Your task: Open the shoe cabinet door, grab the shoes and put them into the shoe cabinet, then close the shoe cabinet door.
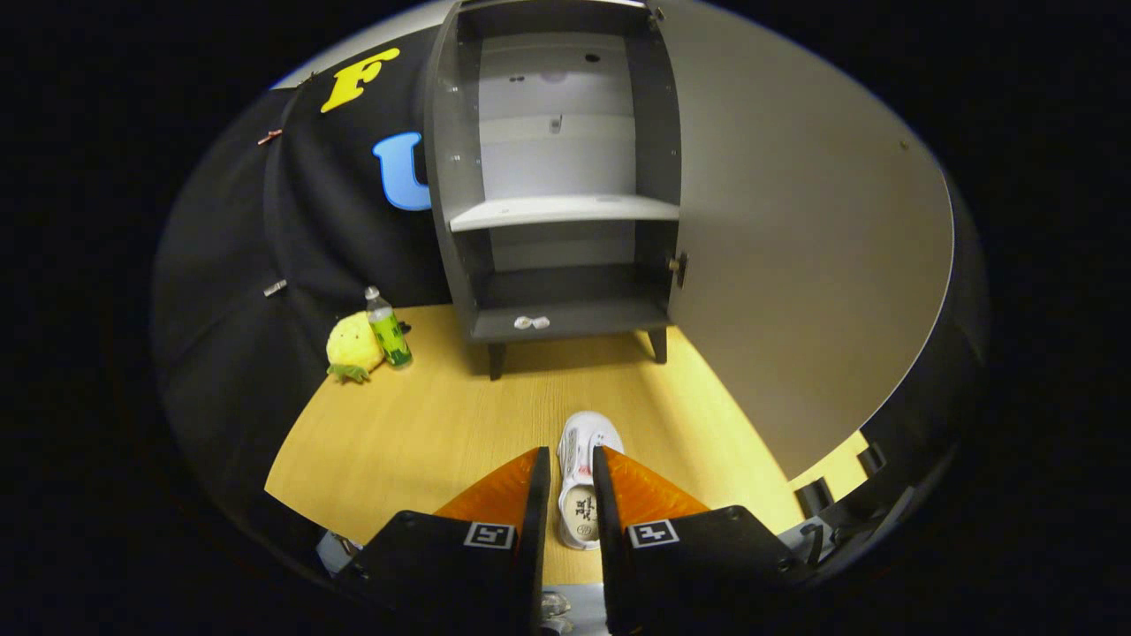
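Held low over the wooden worktop (424, 424), the tool (570, 481) is seen with its two fingers straddling a white shoe (585, 450), one finger on each side of its heel end while the toe points ahead toward the shoe cabinet (557, 177). The gap between the fingers is narrow and the shoe fills it, yet whether both fingers actually press on the shoe cannot be told, since the contact is hidden by the fingers themselves. The first step is judged done: the cabinet door (795, 230) is swung wide to the right, and a pale shelf (565, 210) and the dark bottom board (574, 320) are exposed. A small whitish object (532, 322) is seen on that bottom board; what it is cannot be made out. The shoe is well short of the cabinet, so carrying it in, releasing it, and shutting the door are judged still outstanding. A yellow plush toy (352, 349) and a green bottle (389, 331) are set aside near the booth wall.
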A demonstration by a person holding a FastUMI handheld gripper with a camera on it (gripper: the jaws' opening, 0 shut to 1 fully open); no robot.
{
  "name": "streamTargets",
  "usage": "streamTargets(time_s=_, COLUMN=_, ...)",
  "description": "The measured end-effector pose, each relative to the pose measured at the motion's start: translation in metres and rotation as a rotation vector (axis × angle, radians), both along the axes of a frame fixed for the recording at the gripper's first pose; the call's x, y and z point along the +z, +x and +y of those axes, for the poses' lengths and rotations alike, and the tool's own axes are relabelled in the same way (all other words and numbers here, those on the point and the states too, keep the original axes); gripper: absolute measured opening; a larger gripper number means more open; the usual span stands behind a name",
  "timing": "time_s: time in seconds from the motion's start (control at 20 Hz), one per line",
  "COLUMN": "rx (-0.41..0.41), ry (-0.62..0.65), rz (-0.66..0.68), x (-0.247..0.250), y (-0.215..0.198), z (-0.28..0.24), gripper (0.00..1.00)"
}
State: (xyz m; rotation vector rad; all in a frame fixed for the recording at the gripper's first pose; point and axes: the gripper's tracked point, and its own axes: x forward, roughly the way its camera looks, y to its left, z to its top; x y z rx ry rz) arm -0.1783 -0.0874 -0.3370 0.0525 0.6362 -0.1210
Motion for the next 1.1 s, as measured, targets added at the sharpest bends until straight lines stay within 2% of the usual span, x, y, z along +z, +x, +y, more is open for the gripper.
streamTargets(time_s=0.2, rx=-0.031, ry=0.014, rz=0.085, x=-0.067, y=0.005, z=0.000, gripper=0.32)
streamTargets(time_s=0.5, rx=-0.058, ry=0.062, rz=0.156, x=-0.141, y=0.013, z=-0.001, gripper=0.30)
streamTargets(time_s=0.8, rx=-0.056, ry=0.067, rz=0.180, x=-0.174, y=0.026, z=0.000, gripper=0.29)
streamTargets(time_s=1.1, rx=-0.066, ry=0.068, rz=0.124, x=-0.180, y=0.054, z=-0.006, gripper=0.29)
